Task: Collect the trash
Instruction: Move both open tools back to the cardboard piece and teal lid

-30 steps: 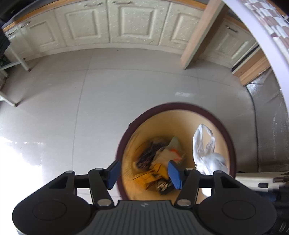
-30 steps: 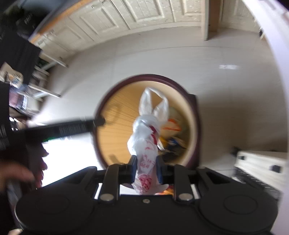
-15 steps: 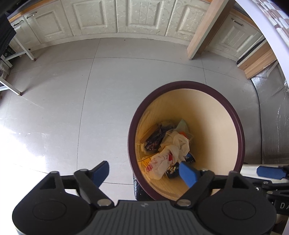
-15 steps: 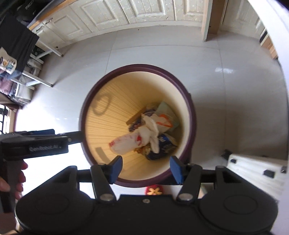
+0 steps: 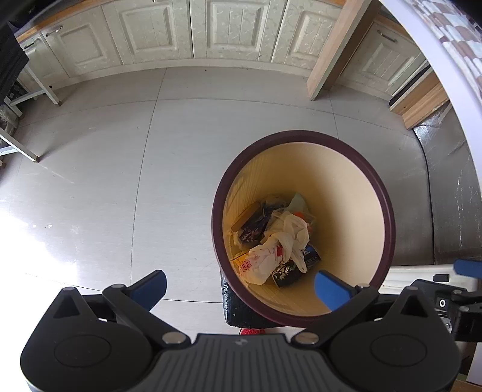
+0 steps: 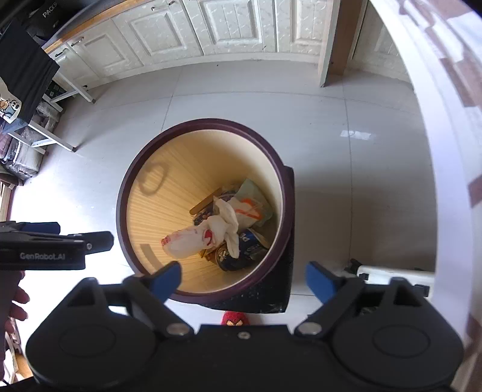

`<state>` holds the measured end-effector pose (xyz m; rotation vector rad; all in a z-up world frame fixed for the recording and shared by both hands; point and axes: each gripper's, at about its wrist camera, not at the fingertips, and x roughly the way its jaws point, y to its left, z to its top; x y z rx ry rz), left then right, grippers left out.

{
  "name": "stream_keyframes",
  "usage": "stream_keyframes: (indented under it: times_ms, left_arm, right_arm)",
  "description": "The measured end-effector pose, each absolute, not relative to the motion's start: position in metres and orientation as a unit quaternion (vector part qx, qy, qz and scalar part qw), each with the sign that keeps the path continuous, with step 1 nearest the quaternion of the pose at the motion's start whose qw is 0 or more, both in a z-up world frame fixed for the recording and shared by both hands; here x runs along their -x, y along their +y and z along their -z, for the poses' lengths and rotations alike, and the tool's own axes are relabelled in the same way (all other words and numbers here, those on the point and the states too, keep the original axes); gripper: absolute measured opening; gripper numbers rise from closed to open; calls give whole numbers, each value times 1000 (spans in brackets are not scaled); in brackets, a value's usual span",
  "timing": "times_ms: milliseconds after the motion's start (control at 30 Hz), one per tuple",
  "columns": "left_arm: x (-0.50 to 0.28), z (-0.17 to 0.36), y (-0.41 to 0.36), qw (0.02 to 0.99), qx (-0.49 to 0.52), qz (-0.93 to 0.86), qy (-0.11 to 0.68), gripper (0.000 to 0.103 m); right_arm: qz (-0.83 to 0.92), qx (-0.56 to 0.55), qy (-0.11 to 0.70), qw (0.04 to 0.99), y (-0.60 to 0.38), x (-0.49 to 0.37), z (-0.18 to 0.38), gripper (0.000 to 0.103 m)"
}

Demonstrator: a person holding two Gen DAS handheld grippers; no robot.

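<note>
1. One round bin [image 5: 388, 229], dark purple at the rim and cream inside, is observed standing on a pale tiled floor [image 5: 120, 169].
2. One white plastic bag [image 5: 271, 253] with red print is found lying at the bottom of the bin, on top of other rubbish; in the right wrist view it [image 6: 192, 241] is seen resting against the lower left of the heap.
3. Under and beside the bag, several dark printed wrappers [image 5: 253, 226] and one pale packet with an orange mark [image 6: 250, 208] are noted; an exact count cannot be made.
4. The left gripper [image 5: 241, 286] is recorded above the near rim with its two blue pads spread wide and still opening; nothing is held between them.
5. The right gripper [image 6: 241, 279] is likewise recorded with its two blue pads far apart and opening, with nothing gripped.
6. A row of cream cabinet doors [image 5: 232, 27] is noted along the far wall.
7. One small red object [image 6: 235, 319] is seen on the floor beside the bin's base.
</note>
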<state>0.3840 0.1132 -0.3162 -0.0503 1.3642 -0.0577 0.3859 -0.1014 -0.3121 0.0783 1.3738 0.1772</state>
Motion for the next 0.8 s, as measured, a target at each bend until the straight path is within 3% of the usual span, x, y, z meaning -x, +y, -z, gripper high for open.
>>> stream_keyframes:
  times_ms: [167,800]
  left_arm:
    - [-372,300,115,782,19,25,623,103]
    - [-320,232,129,812,40,11,582,103]
  right_arm:
    - [-74,-14,618,783,-103,-377,297,103]
    - [-77,-15,568,819,-110,-343,224,103]
